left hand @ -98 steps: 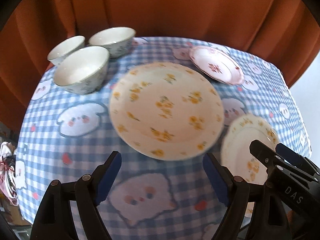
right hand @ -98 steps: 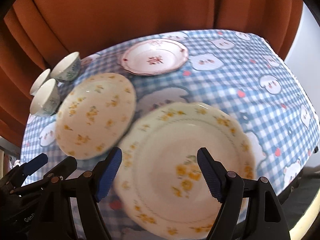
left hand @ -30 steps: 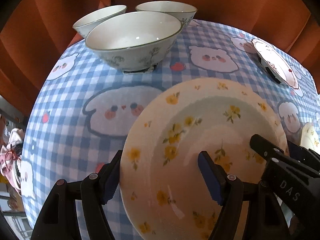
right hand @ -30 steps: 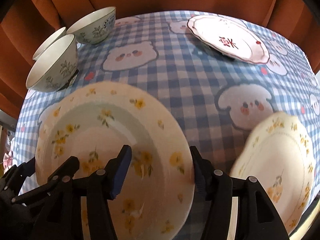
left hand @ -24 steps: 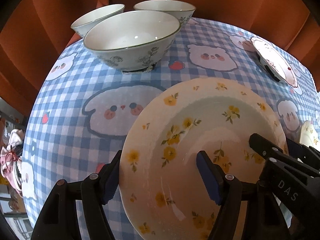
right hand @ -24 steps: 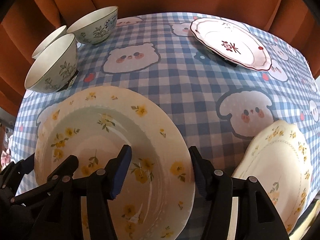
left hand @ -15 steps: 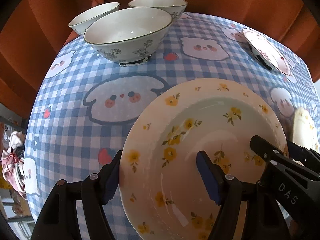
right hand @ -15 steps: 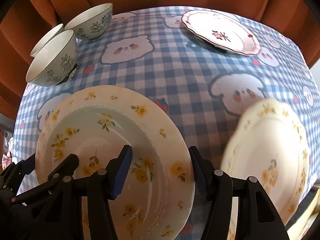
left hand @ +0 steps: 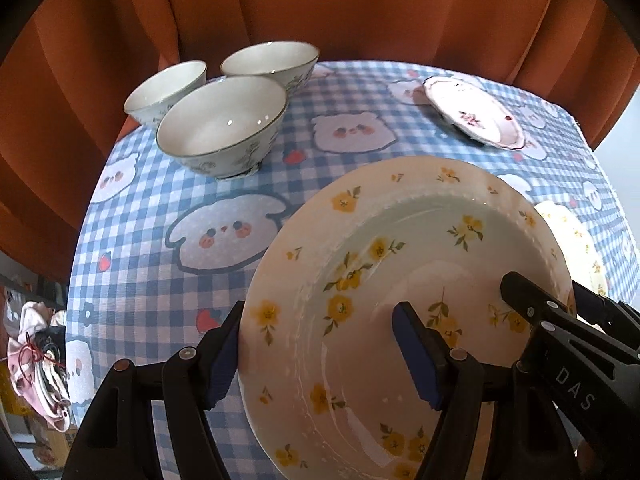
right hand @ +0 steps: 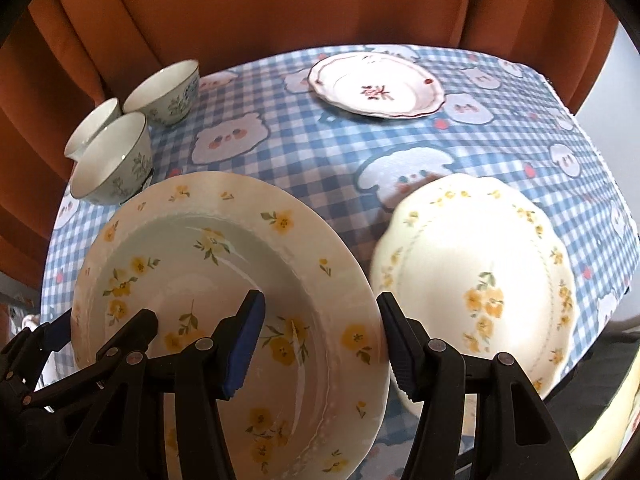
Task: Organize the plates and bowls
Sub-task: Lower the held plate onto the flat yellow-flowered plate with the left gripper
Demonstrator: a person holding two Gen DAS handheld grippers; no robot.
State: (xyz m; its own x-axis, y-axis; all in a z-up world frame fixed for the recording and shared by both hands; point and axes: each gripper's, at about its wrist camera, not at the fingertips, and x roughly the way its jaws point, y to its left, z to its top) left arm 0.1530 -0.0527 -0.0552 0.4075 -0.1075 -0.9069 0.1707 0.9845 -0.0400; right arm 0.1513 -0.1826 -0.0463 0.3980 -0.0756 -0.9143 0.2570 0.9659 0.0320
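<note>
A large cream plate with yellow flowers is lifted off the table. My left gripper is shut on its left rim. My right gripper is shut on its right rim. A scalloped cream plate with yellow flowers lies on the table to the right, partly hidden in the left wrist view. A pink-rimmed plate lies at the far right. Three white bowls with green leaf prints stand at the far left.
The round table has a blue checked cloth with cartoon animals. Orange curtains hang close behind it. The table edge drops off at the right. Cloth items lie on the floor at the left.
Both grippers have risen with the large flowered plate, so the table looks farther below. The scalloped plate now shows more fully to the right.
</note>
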